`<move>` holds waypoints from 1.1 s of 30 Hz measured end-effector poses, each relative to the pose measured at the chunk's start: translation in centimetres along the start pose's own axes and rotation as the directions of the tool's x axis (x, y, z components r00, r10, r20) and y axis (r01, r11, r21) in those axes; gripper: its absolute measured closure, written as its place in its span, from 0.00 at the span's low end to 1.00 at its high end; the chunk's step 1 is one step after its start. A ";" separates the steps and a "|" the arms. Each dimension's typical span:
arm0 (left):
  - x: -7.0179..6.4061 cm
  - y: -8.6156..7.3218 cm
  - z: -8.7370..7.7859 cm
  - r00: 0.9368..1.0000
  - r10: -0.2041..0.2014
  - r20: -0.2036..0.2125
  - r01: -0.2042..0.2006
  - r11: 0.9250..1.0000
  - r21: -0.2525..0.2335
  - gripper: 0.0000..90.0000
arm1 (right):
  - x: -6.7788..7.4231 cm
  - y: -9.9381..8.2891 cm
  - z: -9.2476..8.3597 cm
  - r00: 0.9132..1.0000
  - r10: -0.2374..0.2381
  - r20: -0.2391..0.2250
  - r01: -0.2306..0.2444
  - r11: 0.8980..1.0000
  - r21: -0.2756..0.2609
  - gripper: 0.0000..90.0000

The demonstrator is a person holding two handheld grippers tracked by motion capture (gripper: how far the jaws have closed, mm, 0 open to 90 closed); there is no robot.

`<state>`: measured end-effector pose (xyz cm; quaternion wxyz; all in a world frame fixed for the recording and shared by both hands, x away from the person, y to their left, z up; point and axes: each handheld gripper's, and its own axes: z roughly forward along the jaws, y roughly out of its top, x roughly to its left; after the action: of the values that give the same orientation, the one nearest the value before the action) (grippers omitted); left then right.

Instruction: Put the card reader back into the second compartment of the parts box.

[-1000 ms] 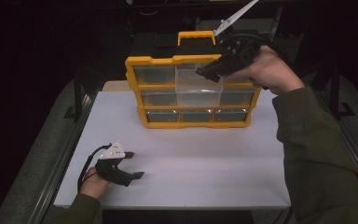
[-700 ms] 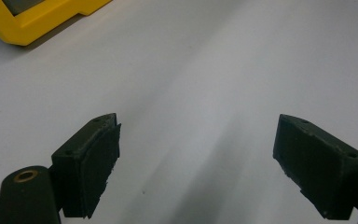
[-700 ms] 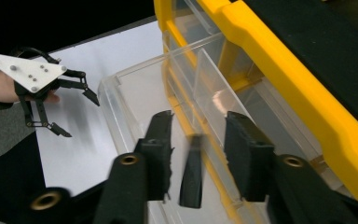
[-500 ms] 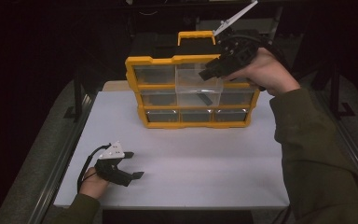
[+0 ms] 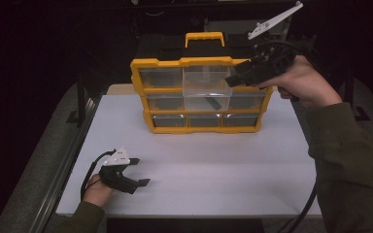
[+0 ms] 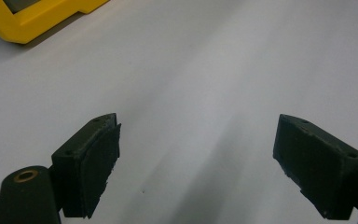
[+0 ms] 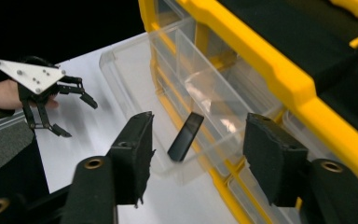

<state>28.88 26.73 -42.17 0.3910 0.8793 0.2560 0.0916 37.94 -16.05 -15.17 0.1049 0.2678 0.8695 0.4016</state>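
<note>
A yellow organizer (image 5: 175, 63) with clear drawers stands at the back of the white table. Its upper middle drawer (image 5: 194, 99) is pulled out, and a small flat black piece (image 5: 214, 102) leans inside it. My right gripper (image 5: 237, 77) hovers open just right of and above that drawer. In the right gripper view the black piece (image 7: 185, 136) lies in the drawer (image 7: 121, 70) beyond the gap of my right gripper (image 7: 198, 154). My left gripper (image 5: 141, 171) rests open on the table at the front left, with nothing between its fingers (image 6: 91, 158).
The white table (image 5: 223, 170) stretches between the organizer and the front edge. The organizer's other drawers are pushed in, and a yellow handle (image 5: 204, 36) tops it. A corner of the organizer (image 6: 42, 18) appears far off in the left gripper view.
My right gripper has shifted a little to the right, off the open drawer. My left gripper has stayed where it was.
</note>
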 end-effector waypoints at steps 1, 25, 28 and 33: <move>0.0 0.0 0.0 1.000 0.000 0.000 0.000 1.000 0.001 0.16 | 0.0 -0.3 0.0 1.000 0.001 0.000 -0.001 1.000 -0.002 0.42; -0.1 0.0 0.0 1.000 -0.004 -0.003 0.004 1.000 -0.004 0.16 | 0.6 -7.5 3.4 0.999 0.041 -0.023 -0.042 0.999 -0.027 0.27; -0.1 -0.1 0.1 1.000 -0.004 -0.003 0.004 1.000 -0.004 0.16 | 0.6 -8.4 4.0 0.999 0.044 -0.018 -0.045 0.998 -0.033 0.26; -0.1 0.0 0.0 1.000 -0.003 -0.004 0.003 1.000 -0.006 0.16 | 0.9 -9.6 5.0 0.999 0.044 -0.010 -0.045 0.998 -0.034 0.22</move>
<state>28.79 26.69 -42.22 0.3932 0.8776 0.2579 0.0933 35.51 -17.44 -25.66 0.0964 0.2834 0.8569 0.4197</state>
